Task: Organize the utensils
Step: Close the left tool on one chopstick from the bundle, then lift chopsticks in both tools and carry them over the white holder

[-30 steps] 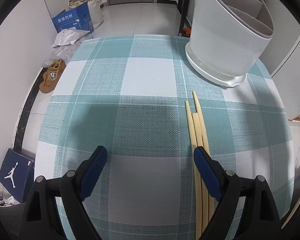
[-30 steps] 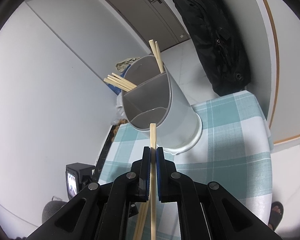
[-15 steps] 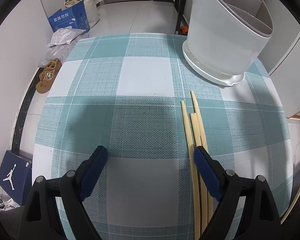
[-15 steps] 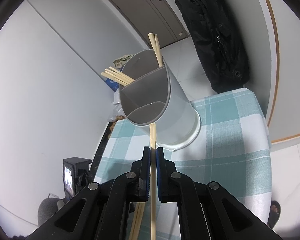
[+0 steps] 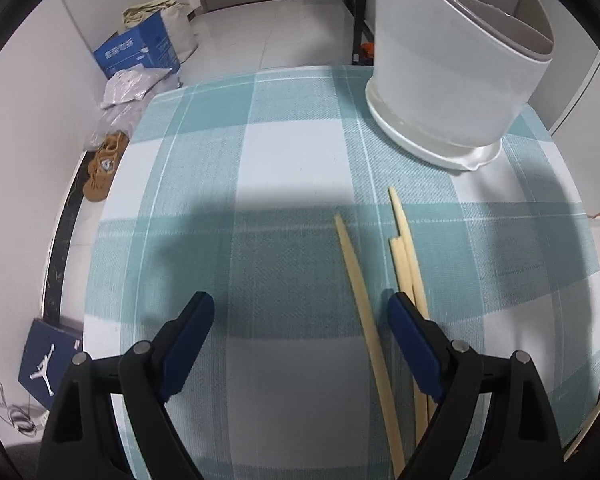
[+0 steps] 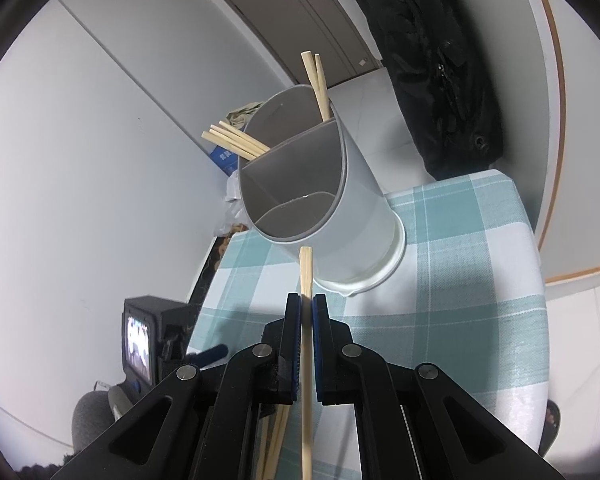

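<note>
We find one chopstick (image 6: 306, 276) clamped in the closed right gripper (image 6: 307, 312), its tip just below the divided holder (image 6: 324, 200) rim. Three loose chopsticks (image 5: 404, 264) lie on the checked cloth (image 5: 292, 160); the left gripper (image 5: 300, 320) hovers wide open, empty.

Left hand-held gripper (image 5: 300, 332) agape, right (image 6: 307, 312) clamped

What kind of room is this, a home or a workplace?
Probably a lived-in home room: a checked tablecloth with a utensil holder, shoes and boxes on the tiled floor, a dark jacket hanging near the door.
</note>
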Demonstrator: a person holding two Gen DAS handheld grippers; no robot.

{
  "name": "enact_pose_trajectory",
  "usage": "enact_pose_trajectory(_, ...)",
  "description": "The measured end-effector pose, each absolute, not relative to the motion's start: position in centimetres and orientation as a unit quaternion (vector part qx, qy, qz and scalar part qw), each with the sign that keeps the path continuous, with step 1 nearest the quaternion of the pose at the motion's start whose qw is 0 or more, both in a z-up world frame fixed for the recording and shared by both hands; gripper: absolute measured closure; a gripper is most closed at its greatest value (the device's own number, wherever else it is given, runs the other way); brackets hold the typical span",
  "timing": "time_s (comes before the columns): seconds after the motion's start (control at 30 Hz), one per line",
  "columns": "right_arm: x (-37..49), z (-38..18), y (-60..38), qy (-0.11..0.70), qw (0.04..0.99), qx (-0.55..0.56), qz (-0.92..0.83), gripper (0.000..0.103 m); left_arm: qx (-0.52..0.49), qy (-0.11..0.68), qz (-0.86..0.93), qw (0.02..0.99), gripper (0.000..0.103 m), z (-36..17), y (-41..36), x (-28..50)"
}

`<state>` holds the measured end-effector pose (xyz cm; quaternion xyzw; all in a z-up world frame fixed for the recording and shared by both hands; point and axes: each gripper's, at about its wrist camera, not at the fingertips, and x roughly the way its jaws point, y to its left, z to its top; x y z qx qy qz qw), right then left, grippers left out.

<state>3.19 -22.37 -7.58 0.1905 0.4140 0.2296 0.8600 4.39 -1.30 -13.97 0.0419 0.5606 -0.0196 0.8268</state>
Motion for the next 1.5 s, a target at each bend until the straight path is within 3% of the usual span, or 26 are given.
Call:
enact_pose_trajectory(0.27,3.4,-7.7,-22.2,0.416,0.859,0.19,0.228,0.098,0.007,0.578,-0.024,0.816,0.023,-14.2,0.2,5.4)
enact_pose_trajectory(0.33,3.4,-7.7,-22.1,0.416,0.86,0.189,0.228,0.098,0.012,0.577,-0.03,0.816,0.033,-14.0,-0.1,5.7)
enact_pose_trajectory(0.43,3.5,-7.8,-21.9,0.418,0.859,0.188,0.229,0.098,0.017,0.574,-0.041,0.817,0.06,-13.8,-0.7,6.0)
enact_pose_trajectory(0.5,3.6,-7.8,-21.7,0.418,0.859,0.186,0.23,0.098,0.017,0.573,-0.049,0.818,0.085,-13.7,-1.0,6.3)
enact_pose_trajectory(0.57,3.6,-7.8,-21.4,0.418,0.86,0.18,0.23,0.098,0.016,0.565,-0.056,0.823,0.098,-13.7,-1.3,6.2)
enact_pose_trajectory(0.8,3.5,-7.8,-21.3,0.409,0.868,0.167,0.226,0.098,-0.007,0.54,-0.073,0.838,0.102,-13.0,-0.7,5.9)
enact_pose_trajectory(1.13,1.4,-5.6,-21.1,0.347,0.892,0.157,0.242,0.098,-0.036,0.397,-0.079,0.914,0.102,-4.7,-0.1,1.5)
enact_pose_trajectory(1.5,-1.1,-0.6,-19.8,0.252,0.922,0.135,0.26,0.098,-0.022,0.341,-0.11,0.933,0.102,0.3,-0.6,-0.3)
